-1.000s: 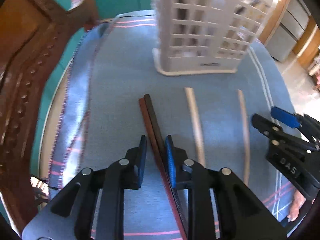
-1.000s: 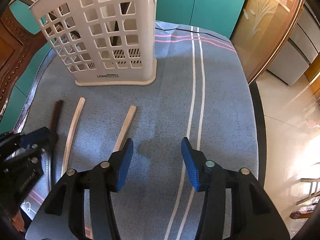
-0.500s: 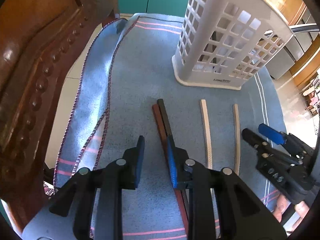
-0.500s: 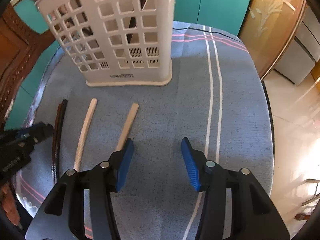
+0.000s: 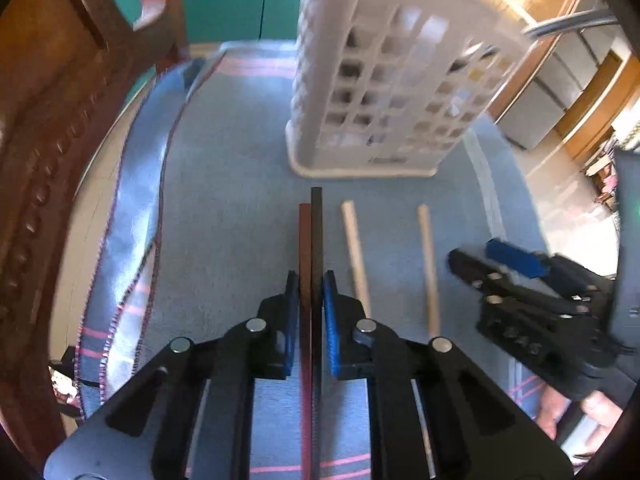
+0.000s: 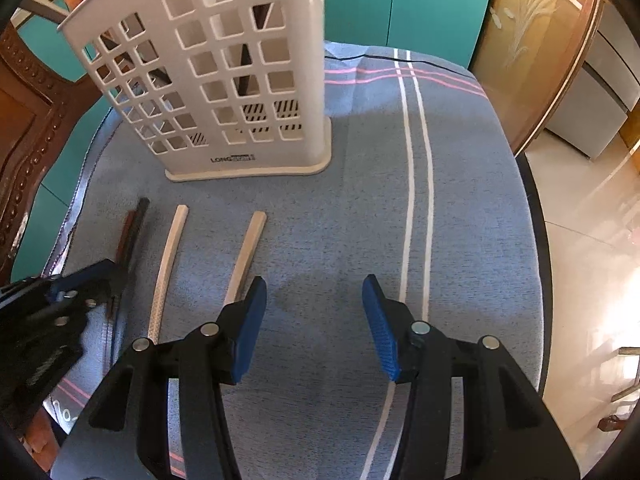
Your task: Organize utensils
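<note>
We have the left hand-held gripper clamped on the dark chopstick pair, one reddish-brown and one black stick lying side by side; its jaws have just been closing, and the blue pads now sit tight against both sticks with no gap showing. The sticks run straight out past the fingertips toward the basket. Whether the pair is lifted off the cloth or flat on it, we cannot tell from the wrist view. Our right hand-held gripper hangs over bare cloth with its jaws apart and nothing between them; a bit of hand shows under it in the left view. Just beside its left finger lies a tan chopstick, and next to that, toward the dark pair, a paler chopstick; the two lie apart from each other, both pointing roughly at the basket. All of it sits on a blue cloth with white and pink stripes covering the tabletop. Further out stands the white lattice utensil basket, upright on the cloth, well clear of the stick tips, with dark utensils visible through its holes. Beyond, a carved wooden chair and teal cabinet doors.
</note>
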`<act>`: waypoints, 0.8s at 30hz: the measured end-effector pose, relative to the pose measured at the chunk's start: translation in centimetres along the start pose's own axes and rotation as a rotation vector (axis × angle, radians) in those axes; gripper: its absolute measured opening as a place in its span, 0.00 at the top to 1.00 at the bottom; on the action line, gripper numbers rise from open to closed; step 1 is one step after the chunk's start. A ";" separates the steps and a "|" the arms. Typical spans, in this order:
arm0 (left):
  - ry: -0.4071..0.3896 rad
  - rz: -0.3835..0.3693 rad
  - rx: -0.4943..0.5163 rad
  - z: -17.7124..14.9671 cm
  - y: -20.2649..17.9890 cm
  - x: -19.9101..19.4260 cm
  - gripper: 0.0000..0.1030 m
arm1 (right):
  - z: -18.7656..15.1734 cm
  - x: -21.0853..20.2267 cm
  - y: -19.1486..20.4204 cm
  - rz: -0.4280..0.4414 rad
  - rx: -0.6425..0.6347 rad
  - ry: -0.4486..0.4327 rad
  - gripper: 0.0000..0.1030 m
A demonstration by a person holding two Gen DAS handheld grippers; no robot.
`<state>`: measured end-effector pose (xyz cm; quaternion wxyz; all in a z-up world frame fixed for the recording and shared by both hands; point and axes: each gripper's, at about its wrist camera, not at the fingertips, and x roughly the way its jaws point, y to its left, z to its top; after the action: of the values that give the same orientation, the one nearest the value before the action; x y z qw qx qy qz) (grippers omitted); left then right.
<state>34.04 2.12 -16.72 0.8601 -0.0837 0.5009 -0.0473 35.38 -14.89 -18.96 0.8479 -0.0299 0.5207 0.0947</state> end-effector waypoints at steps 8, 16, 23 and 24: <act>-0.048 0.031 -0.040 0.6 1.7 -2.0 0.68 | 0.4 0.0 0.0 0.014 -0.009 -0.015 0.52; 0.040 0.087 -0.018 0.7 2.4 1.3 0.68 | 0.3 0.6 1.8 0.021 -0.046 -0.025 0.52; 0.052 0.103 -0.004 1.0 1.8 2.5 0.65 | 1.0 -0.2 2.1 0.113 -0.013 -0.083 0.52; 0.049 0.104 0.001 1.1 1.7 2.7 0.64 | 1.1 -0.2 2.4 0.119 -0.021 -0.084 0.52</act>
<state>36.36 3.46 -18.84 0.8488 -0.0562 0.5256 -0.0049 35.79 -12.41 -18.19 0.8615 -0.0036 0.4846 0.1515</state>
